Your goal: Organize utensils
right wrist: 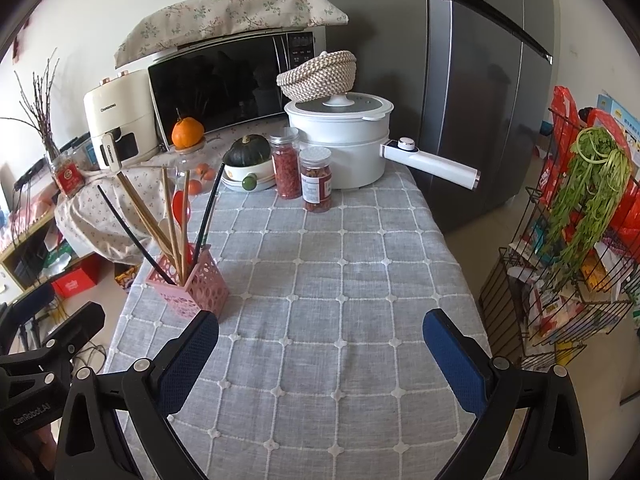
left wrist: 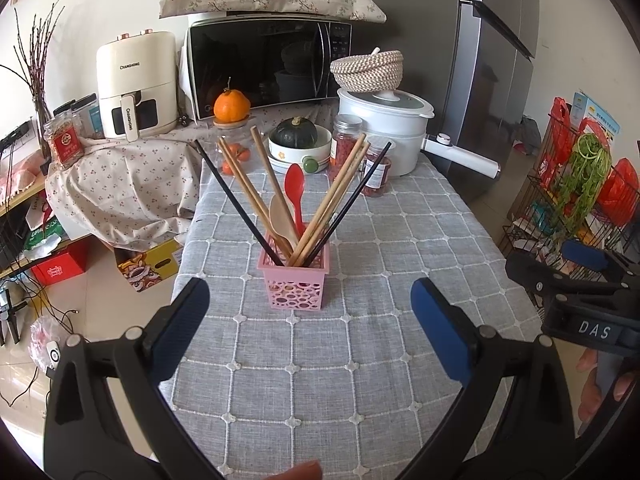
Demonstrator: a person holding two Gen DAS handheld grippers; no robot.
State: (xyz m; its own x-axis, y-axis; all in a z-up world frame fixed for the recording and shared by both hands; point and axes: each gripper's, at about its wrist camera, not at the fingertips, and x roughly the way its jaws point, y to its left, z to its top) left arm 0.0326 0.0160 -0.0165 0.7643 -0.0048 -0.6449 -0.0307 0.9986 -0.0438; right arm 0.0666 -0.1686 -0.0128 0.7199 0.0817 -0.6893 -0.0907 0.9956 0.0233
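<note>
Pink perforated plastic holder (left wrist: pixel 294 280) upright mid-table on grey checked tablecloth (left wrist: pixel 360 360); wooden chopsticks (left wrist: pixel 244 184), black chopsticks (left wrist: pixel 236 204), red plastic spoon (left wrist: pixel 295 190) and wooden spoon (left wrist: pixel 282 216) all stand inside; left gripper (left wrist: pixel 310 320) and right gripper (right wrist: pixel 320 354) both released, empty, hovering short of it; judgement: sorting looks finished; if regrouping, steady holder first, pinch one stick low.

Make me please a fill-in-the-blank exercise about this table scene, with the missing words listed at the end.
1. The chopsticks and spoons stand in a ____ perforated holder.
2. The plastic spoon beside the wooden spoon is ____.
3. The woven basket rests on the lid of the white ____.
4. The left gripper and right gripper both have their fingers ____.

Missing words: pink; red; pot; open
</note>
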